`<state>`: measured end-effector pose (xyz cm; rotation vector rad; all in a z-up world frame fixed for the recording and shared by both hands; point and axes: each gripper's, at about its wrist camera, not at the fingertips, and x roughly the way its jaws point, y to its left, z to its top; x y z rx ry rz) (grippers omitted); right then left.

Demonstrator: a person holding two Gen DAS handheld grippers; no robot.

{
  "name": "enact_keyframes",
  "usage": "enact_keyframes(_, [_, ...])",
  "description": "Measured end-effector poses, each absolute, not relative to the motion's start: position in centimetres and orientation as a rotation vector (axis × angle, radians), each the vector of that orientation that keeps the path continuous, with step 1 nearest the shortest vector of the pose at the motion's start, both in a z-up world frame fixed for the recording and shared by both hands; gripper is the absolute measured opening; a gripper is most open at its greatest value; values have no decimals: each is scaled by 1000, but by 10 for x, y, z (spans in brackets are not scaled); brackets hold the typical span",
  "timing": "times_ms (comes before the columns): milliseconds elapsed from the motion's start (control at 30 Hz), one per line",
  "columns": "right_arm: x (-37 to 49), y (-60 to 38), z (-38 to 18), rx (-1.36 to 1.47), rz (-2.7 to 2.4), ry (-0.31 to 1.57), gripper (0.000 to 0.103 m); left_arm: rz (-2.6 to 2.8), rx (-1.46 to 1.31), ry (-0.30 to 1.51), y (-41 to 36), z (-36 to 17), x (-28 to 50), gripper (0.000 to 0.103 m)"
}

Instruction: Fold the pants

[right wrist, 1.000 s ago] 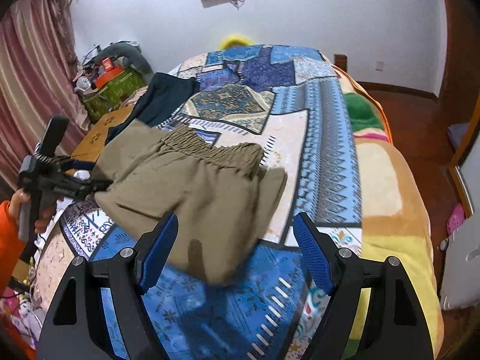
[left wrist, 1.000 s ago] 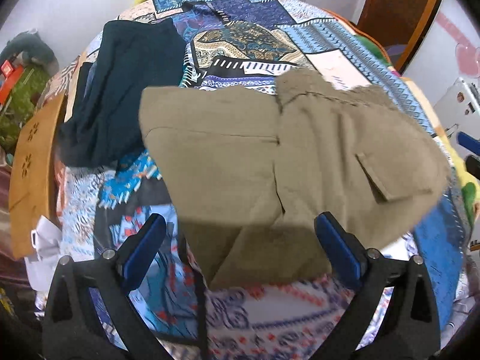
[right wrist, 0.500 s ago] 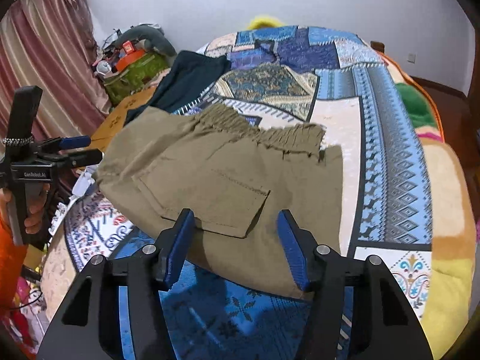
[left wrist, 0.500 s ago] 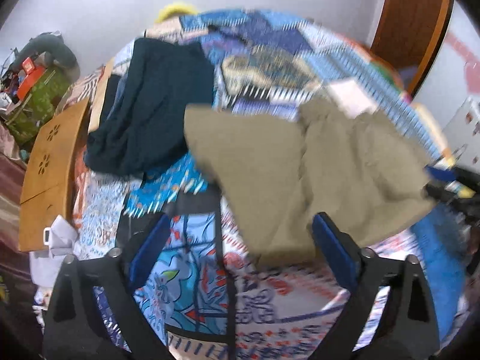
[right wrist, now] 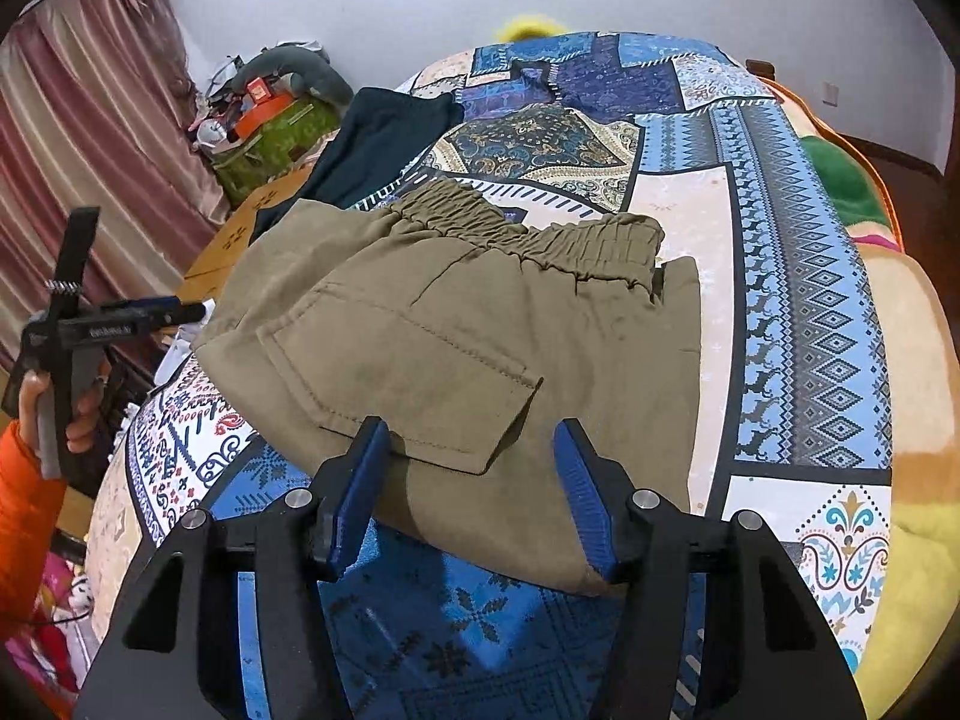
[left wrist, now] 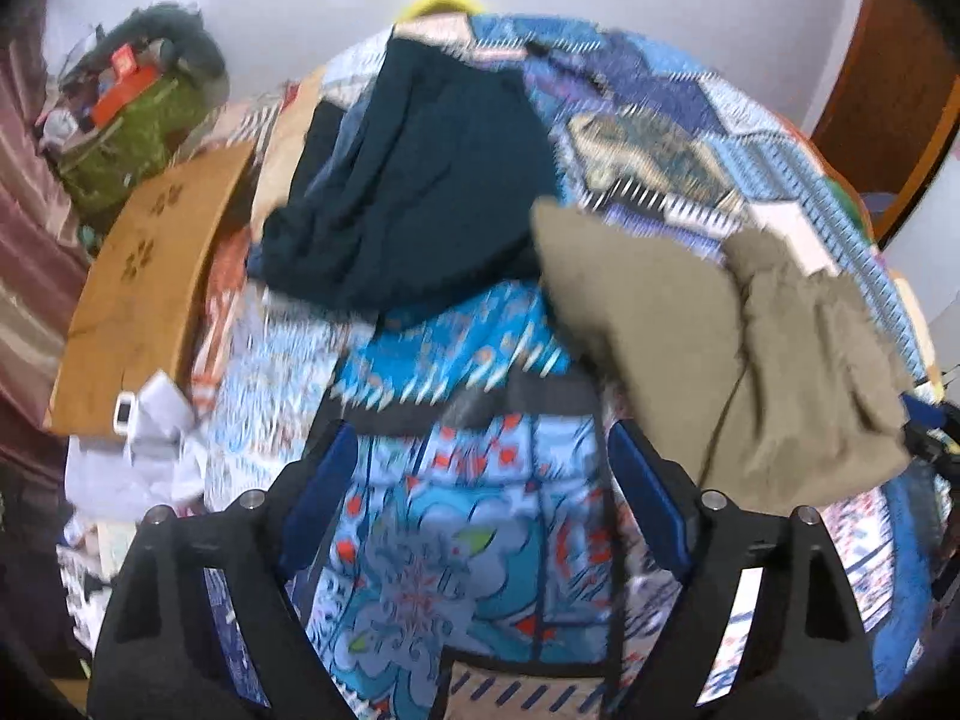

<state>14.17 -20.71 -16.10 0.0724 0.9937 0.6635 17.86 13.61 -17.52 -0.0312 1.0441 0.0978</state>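
The khaki pants (right wrist: 456, 312) lie folded on the patterned quilt (right wrist: 780, 240), elastic waistband at the far side and a flap pocket on top. My right gripper (right wrist: 471, 438) hovers at their near edge, jaws about half apart, with the pocket and hem lying loose between the fingers, not pinched. In the left wrist view the pants (left wrist: 720, 360) are off to the right. My left gripper (left wrist: 480, 450) hangs over bare quilt with its jaws closing and nothing between them. From the right wrist view the left gripper (right wrist: 180, 311) sits left of the pants, held by a hand in an orange sleeve.
A dark teal garment (left wrist: 420, 192) lies on the quilt behind and left of the pants. A wooden board (left wrist: 138, 276) stands along the bed's left side, with a green bag and clutter (left wrist: 132, 138) by the wall. An orange and yellow blanket (right wrist: 918, 360) covers the bed's right side.
The left gripper has drawn away leftward from the pants and its jaws have narrowed a little. The right gripper has come down to the pants' near edge with its jaws narrower.
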Motion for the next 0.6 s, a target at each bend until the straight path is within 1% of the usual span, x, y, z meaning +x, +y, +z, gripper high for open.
enact_keyframes(133, [141, -207, -161, 73, 658, 990, 53, 35, -45, 1032, 122, -173, 202, 86])
enact_keyframes(300, [141, -208, -161, 73, 661, 993, 53, 106, 22, 1115, 123, -211, 231, 87])
enact_keyframes(367, [141, -209, -161, 71, 663, 991, 53, 100, -16, 1133, 136, -220, 230, 91])
enact_keyframes(433, [140, -210, -161, 74, 664, 988, 53, 124, -44, 1130, 147, -218, 225, 90])
enact_keyframes(500, [140, -210, -162, 78, 666, 991, 53, 189, 3, 1123, 153, -213, 219, 90])
enact_keyframes(600, [143, -207, -158, 53, 672, 1013, 53, 151, 0, 1109, 154, -200, 211, 90])
